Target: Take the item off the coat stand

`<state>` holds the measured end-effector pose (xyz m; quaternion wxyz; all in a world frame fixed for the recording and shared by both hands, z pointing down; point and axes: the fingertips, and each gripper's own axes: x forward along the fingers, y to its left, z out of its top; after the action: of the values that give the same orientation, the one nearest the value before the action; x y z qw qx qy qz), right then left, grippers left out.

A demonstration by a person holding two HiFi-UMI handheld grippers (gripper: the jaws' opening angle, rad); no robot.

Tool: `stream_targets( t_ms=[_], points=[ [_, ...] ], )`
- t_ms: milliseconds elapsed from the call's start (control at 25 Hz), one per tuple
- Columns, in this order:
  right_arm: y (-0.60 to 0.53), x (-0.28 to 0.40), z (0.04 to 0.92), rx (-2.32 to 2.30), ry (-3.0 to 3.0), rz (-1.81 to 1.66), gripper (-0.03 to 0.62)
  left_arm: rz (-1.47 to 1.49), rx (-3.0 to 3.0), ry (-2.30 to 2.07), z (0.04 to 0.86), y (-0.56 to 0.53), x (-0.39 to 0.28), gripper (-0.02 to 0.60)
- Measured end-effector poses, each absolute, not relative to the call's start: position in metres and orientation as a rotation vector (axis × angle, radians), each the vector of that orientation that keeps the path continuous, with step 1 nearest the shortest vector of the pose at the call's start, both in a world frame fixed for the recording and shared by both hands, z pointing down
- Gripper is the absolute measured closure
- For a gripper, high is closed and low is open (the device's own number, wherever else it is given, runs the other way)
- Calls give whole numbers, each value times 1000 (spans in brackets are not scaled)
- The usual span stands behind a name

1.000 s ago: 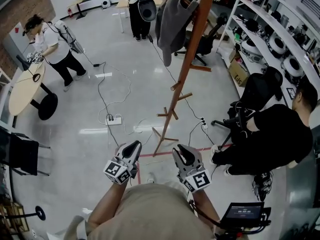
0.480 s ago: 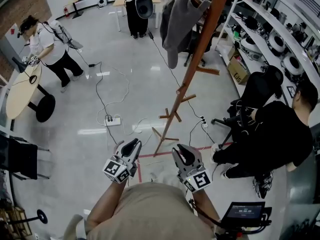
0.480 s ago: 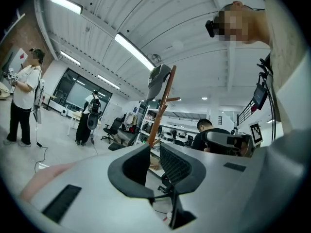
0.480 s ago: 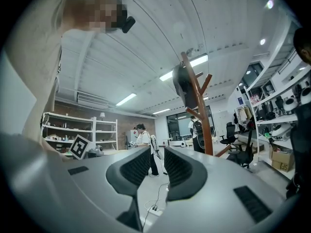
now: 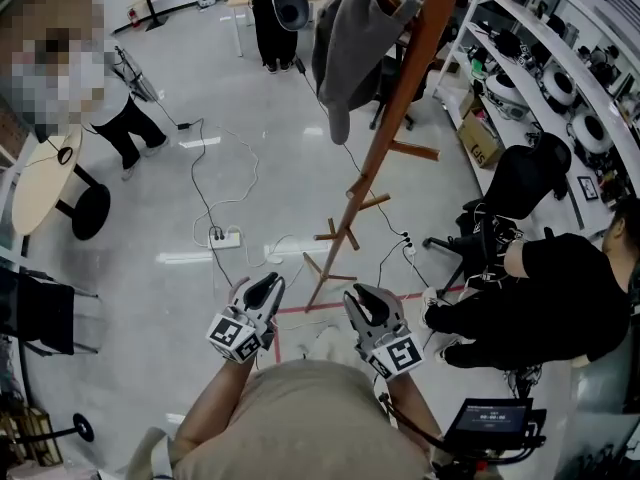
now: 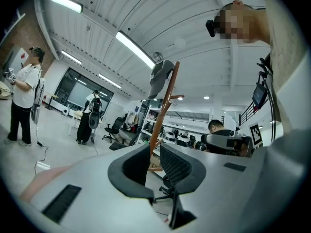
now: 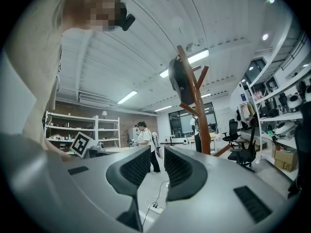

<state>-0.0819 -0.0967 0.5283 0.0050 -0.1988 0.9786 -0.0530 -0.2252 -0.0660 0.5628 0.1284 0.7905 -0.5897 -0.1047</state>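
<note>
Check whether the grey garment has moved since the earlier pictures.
No. The grey garment still hangs from the top of the coat stand, on the pole's left side.

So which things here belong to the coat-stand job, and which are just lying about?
Job: grey garment hanging up; brown wooden coat stand.
Lying about: white power strip on the floor; black office chair; round wooden table; cardboard box by the shelves.

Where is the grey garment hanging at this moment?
The grey garment is at the top centre of the head view, hung from the top of the wooden coat stand, on its left side.
</note>
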Motion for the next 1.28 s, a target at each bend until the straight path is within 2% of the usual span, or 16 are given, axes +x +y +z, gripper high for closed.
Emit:
stream_targets(
  t_ms=[560, 960, 1280],
  points=[
    [-171, -95, 491, -444, 3063, -141, 502, -314, 2253, -1838, 519, -119, -224, 529],
    [-201, -87, 495, -426, 3048, -168, 502, -293, 2216, -1899, 522, -151, -219, 529],
    [-221, -70, 509, -486, 3050, -229, 502, -235, 2293, -2142, 466, -187, -239, 529]
  ],
)
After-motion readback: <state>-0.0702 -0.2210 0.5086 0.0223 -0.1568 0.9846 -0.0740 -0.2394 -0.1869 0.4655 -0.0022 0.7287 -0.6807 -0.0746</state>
